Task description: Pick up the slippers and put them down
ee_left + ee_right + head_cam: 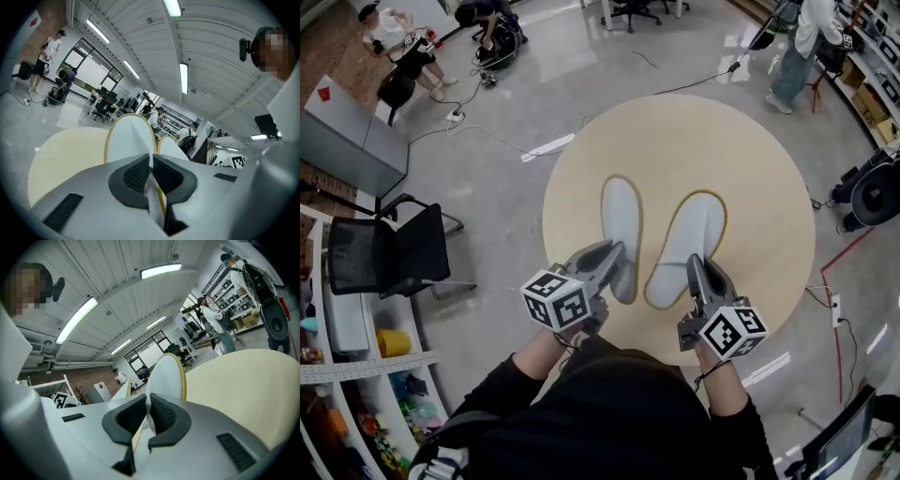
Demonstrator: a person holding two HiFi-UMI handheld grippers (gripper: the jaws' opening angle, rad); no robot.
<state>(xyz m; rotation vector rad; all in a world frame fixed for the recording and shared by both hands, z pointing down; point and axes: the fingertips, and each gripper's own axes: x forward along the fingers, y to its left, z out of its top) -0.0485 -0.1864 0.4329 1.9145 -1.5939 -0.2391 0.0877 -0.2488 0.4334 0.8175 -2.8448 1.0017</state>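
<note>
Two white slippers with yellow rims lie side by side over the round beige table (759,187), toes pointing away from me. My left gripper (614,255) is shut on the heel end of the left slipper (622,220). In the left gripper view the black pads (137,174) pinch that slipper's thin edge, the left slipper (129,136) rises ahead, and the other slipper (171,147) sits to its right. My right gripper (697,270) is shut on the heel of the right slipper (696,234). In the right gripper view the right slipper (166,373) stands between the closed pads (161,416).
A black chair (389,253) stands on the floor left of the table, with shelves (356,375) of small items below it and a grey cabinet (347,141) behind. Cables (487,131) trail across the floor. People stand and crouch at the far side of the room.
</note>
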